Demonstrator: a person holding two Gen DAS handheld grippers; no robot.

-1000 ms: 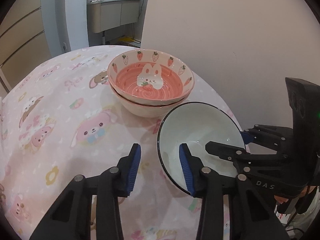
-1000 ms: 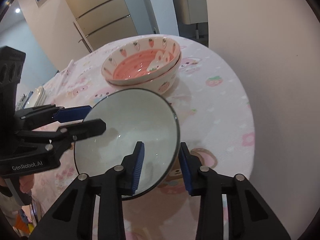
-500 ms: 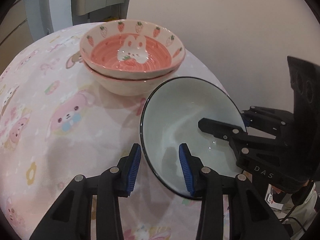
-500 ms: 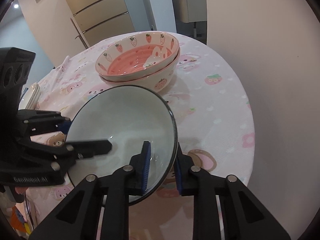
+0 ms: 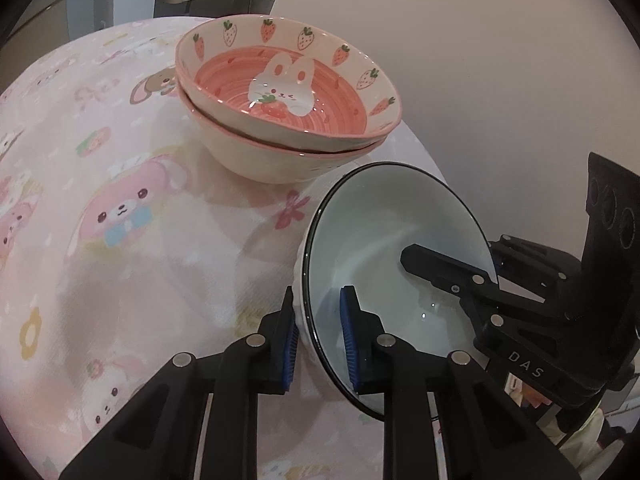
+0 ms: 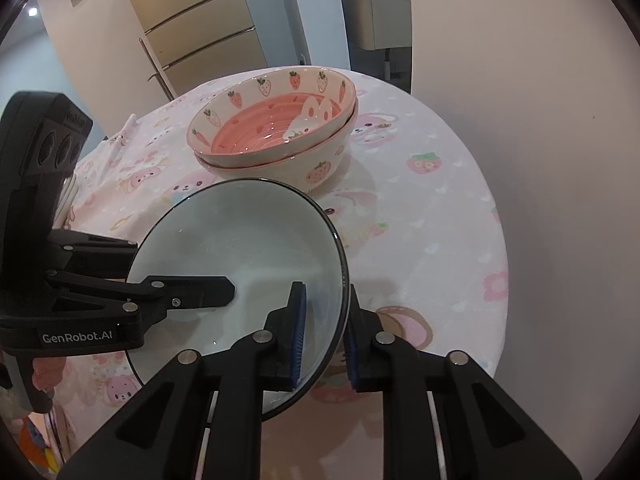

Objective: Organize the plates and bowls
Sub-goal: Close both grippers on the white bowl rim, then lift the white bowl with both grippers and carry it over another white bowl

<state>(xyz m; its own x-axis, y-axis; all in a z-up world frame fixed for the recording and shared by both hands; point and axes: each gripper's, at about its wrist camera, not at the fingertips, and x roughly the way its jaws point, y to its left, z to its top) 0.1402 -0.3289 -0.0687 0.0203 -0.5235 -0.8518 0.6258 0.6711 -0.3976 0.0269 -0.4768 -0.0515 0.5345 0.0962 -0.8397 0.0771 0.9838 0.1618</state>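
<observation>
The white bowl point(image 5: 400, 264) sits on the worktop point(image 5: 160, 240) just at five o'clock of the stacked strawberry bowls point(image 5: 288, 104). The left gripper point(image 5: 318, 336) is closing over its near rim, wall between the pads; the right gripper point(image 6: 324, 332) pinches the opposite rim at a narrow gap. A good lift would likely wait for both grips to be firm, rise level, clear the stack's rim, then lower centred.

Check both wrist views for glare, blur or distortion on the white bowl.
Left wrist view: white bowl sharp, a small glint near its bottom, fisheye bending the tablecloth edge. Right wrist view: equally sharp, soft even light, dark vignette at the corners.
</observation>
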